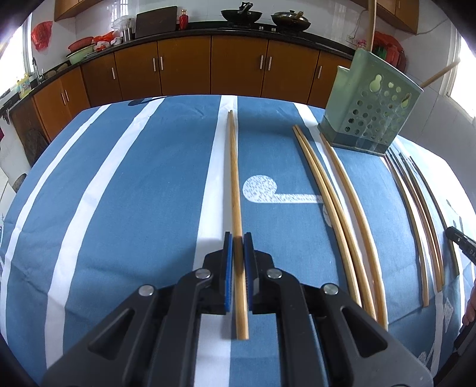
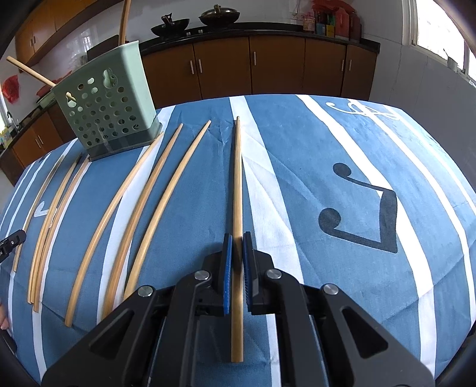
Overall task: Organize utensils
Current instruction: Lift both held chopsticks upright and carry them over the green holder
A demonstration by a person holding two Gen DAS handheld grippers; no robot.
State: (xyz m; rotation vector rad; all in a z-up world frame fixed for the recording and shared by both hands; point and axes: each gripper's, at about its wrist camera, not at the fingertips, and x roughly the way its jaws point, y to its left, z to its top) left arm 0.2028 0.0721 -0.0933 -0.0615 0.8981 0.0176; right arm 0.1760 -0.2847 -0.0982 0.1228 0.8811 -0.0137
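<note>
- Nearest the lens in the left wrist view, the left gripper (image 1: pixel 238 238) has its blue-padded jaws drawn in narrow on a single bamboo chopstick (image 1: pixel 235 184). The stick runs straight away from the camera along a white stripe of the blue tablecloth (image 1: pixel 134 193), and its near end pokes back past the pads.
- In the right wrist view, the right gripper (image 2: pixel 237 238) is clamped just as tightly on another chopstick (image 2: pixel 237 184), which also points straight ahead. Its far tip lies beside a white stripe and its butt end sticks out behind the pads.
- The rest of the chopsticks lie loose on the cloth between the two grippers. From the left view a pair (image 1: pixel 327 208) lies side by side, nearly touching. A single one (image 1: pixel 357 214) lies just to their right, and a further group (image 1: pixel 416 214) near the picture's right edge.
- In the right view the same sticks fan out to the left: three long ones (image 2: pixel 139 208) nearest the held stick, then a thinner cluster (image 2: pixel 50 214) close to the left edge.
- A pale green perforated utensil holder (image 1: pixel 372 113) stands upright at the far side of the table, on a darker base. It is beyond the far ends of the loose chopsticks.
- Two chopsticks are already in the holder (image 2: pixel 107 110): one leans out to the left (image 2: pixel 29 71) and one rises nearly upright (image 2: pixel 125 20).
- Behind the table run brown kitchen cabinets (image 1: pixel 238 65) under a dark counter. Two black woks (image 1: pixel 241 13) sit on it.
</note>
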